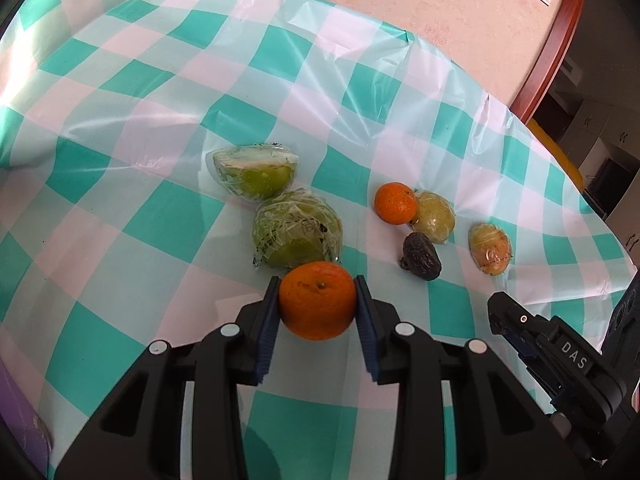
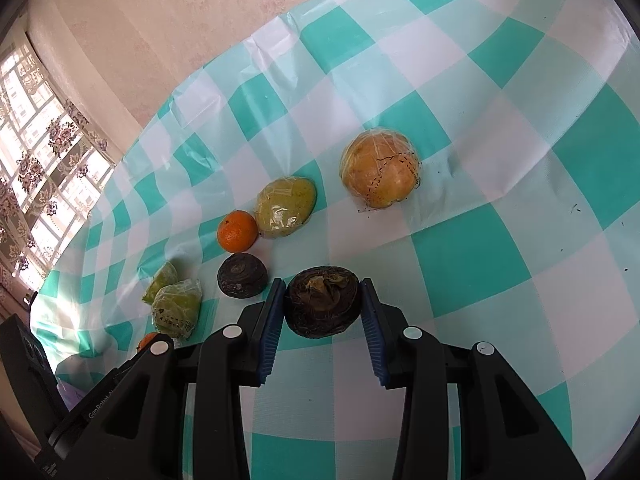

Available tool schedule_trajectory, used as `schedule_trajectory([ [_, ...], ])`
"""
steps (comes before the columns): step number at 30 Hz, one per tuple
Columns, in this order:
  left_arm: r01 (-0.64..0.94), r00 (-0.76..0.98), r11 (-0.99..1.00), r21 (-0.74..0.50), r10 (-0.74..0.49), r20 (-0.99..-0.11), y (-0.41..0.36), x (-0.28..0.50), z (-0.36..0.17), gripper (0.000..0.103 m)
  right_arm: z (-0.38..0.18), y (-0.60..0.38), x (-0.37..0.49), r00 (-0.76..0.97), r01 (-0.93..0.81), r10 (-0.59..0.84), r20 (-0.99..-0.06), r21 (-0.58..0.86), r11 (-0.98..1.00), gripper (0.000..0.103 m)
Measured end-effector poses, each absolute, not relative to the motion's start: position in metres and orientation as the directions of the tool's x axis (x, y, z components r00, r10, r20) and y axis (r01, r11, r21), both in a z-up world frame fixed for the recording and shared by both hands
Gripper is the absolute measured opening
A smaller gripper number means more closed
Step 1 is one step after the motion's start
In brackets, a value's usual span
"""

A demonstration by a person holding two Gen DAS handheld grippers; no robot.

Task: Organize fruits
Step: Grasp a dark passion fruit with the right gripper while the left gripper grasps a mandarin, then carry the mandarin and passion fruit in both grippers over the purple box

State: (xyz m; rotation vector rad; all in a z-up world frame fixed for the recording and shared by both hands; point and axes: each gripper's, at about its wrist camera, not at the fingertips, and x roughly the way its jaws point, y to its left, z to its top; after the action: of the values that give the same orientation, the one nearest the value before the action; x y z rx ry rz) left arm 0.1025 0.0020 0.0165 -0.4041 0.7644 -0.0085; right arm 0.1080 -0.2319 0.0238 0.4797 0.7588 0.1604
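The left claw (image 1: 317, 305) is clamped on an orange (image 1: 317, 300) and the right claw (image 2: 323, 303) on a dark fruit (image 2: 323, 301), probably to group similar fruits on the tabletop (image 1: 160, 220).

A glossy, creased plastic checked cloth (image 1: 168, 216) covers the desk. Clear, shiny crinkled film wraps the green fruit (image 1: 298, 234) and the yellow fruit (image 2: 380, 168). The orange (image 1: 317, 300) has dimpled, satiny peel; the dark fruit (image 2: 323, 302) looks rough, matt and fibrous.
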Motion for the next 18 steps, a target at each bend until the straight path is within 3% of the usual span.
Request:
schedule_trajectory([
  [18, -0.091, 0.701, 0.905, -0.415, -0.238, -0.672, 0.012, 0.014, 0.009, 0.036, 0.025, -0.204, 0.023, 0.694, -0.064, 0.351, -0.628, 0.432, 0.900, 0.038],
])
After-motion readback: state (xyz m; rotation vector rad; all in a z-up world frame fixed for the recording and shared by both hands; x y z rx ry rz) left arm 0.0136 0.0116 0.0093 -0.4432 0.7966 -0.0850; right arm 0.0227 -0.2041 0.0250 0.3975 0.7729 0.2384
